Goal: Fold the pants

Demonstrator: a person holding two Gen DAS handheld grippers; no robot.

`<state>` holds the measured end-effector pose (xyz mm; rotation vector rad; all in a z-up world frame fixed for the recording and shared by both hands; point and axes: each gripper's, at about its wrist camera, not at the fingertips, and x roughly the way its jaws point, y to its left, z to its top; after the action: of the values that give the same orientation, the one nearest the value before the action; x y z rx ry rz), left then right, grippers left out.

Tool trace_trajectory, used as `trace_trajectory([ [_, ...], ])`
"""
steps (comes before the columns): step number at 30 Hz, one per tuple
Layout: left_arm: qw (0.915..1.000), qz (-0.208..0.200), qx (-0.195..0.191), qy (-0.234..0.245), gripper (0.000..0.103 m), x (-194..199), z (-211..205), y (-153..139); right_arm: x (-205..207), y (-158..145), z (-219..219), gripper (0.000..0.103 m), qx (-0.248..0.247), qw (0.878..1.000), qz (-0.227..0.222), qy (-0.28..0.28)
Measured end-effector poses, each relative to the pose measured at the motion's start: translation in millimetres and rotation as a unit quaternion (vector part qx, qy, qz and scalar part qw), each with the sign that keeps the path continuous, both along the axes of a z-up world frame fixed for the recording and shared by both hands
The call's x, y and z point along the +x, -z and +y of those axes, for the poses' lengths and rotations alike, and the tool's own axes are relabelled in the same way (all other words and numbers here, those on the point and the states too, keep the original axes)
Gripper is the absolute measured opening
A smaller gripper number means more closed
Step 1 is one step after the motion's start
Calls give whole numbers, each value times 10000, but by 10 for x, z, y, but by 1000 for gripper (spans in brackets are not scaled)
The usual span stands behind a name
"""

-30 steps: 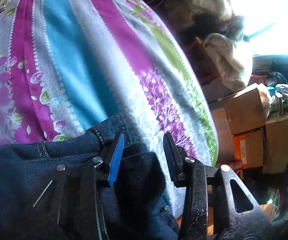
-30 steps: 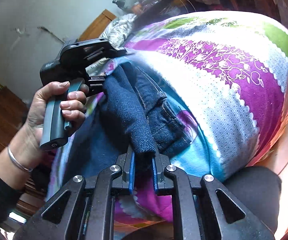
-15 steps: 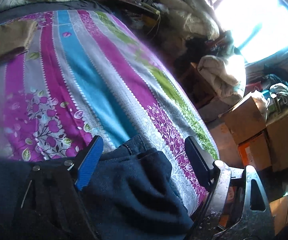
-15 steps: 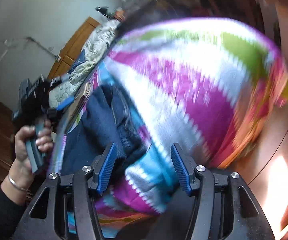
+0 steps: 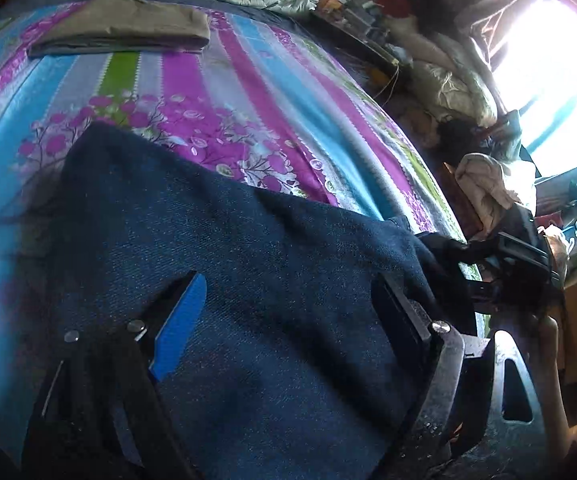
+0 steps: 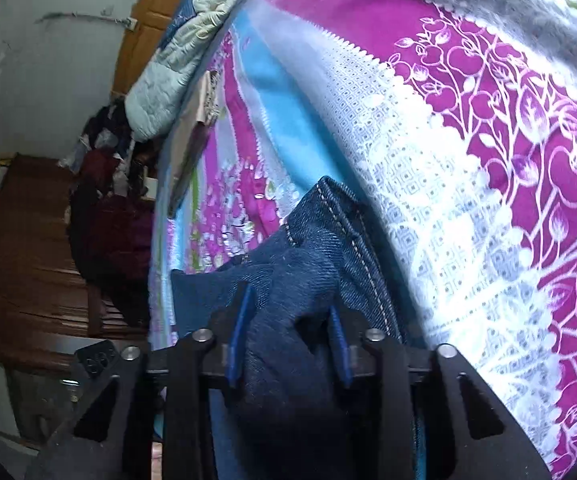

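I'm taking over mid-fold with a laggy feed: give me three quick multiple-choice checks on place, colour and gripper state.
1. Where does the folded tan cloth lie?
A. On the jeans
B. Far up the bed, apart from the jeans
C. On the floor

2. What colour are the jeans?
A. Dark blue
B. Black
C. Grey

3. How is the left gripper?
A. Shut on a seam
B. Open over the denim
C. Out of view

Key: 1 B, bedsheet shows between them; 2 A, blue denim with pale stitching; 3 B, fingers wide apart, cloth flat between.
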<state>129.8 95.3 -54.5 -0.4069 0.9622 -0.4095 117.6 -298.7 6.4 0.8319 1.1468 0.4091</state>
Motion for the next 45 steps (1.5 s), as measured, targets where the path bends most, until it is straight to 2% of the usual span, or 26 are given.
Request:
trace_trajectory([
  [2,9999,-75,-37,67,85,-42,2,11,-13,-395,191,23,-455,9921,-1080,-438],
  [4,9998,-135,-39,130,90,-96,-15,-33,26,-619,385,20,-1229,9710,-1911,-749],
  [6,9997,-220,-98,90,92,-133,-39,-42,278,-364,358,27,-1971,9690,-1360,-613],
  [8,9997,-140,-156,155,92,-137,-92,-47,328,-153,79,33,-1791,9786,-1014,-44],
  [10,9993,-191,-57,322,96,-154,-132,-59,132,-224,-247,41,-1991,9705,-1070,837],
  [12,9988,-216,-59,442,97,-163,-135,-15,-87,-267,-495,41,-1632,9743,-1061,1130],
  [15,9987,-226,-189,427,100,-149,-108,38,-573,-363,-363,41,-822,9880,-1228,460],
  [18,9983,-298,-99,500,102,-162,-148,45,-967,-392,63,59,-738,9879,-1354,-193],
  [19,9982,-309,-72,512,102,-168,-154,39,-1057,-329,223,57,-949,9861,-1333,-295],
  [20,9982,-309,-76,517,102,-175,-152,35,-1086,-253,311,45,-1264,9839,-1212,-348],
  [21,9981,-304,-101,517,102,-176,-145,34,-1097,-201,359,19,-1423,9823,-1128,-459],
  [22,9981,-299,-145,528,102,-178,-130,33,-1178,-256,359,14,-1416,9808,-1266,-450],
  [25,9980,-265,-203,535,102,-178,-91,35,-1276,-587,231,11,-923,9773,-1884,-307],
  [26,9979,-277,-202,558,102,-184,-92,34,-1250,-451,64,11,-942,9830,-1569,-129],
  [27,9978,-302,-193,559,102,-190,-97,32,-1186,-182,-104,13,-1451,9854,-869,211],
  [28,9977,-311,-214,559,102,-191,-105,35,-1162,-19,-224,4,-2199,9734,-387,513],
  [29,9977,-310,-201,572,102,-191,-112,41,-1194,-4,-314,0,-2338,9693,-404,646],
  [31,9975,-321,-156,603,102,-199,-115,59,-1276,-285,-339,11,-2089,9691,-872,979],
  [35,9972,-337,-344,572,103,-197,-77,72,-1080,-830,177,11,-1750,9600,-2169,277],
  [37,9970,-364,-360,576,103,-207,-70,76,-772,-725,410,11,-1203,9689,-2153,-193],
  [38,9969,-377,-361,581,103,-213,-68,74,-616,-504,463,8,-991,9761,-1877,-473],
  [40,9968,-375,-398,590,103,-215,-55,72,-494,-113,404,0,-1787,9744,-1315,-368],
  [42,9960,-389,-521,612,103,-216,-54,67,-522,-17,208,0,-1773,9751,-1331,-15],
  [43,9959,-385,-521,625,103,-219,-53,76,-558,-150,207,0,-2082,9678,-1399,186],
  [44,9960,-396,-496,627,103,-224,-55,84,-562,-340,293,1,-2816,9453,-1607,359],
  [45,9960,-408,-502,624,103,-225,-59,91,-596,-491,337,3,-3154,9306,-1802,445],
])
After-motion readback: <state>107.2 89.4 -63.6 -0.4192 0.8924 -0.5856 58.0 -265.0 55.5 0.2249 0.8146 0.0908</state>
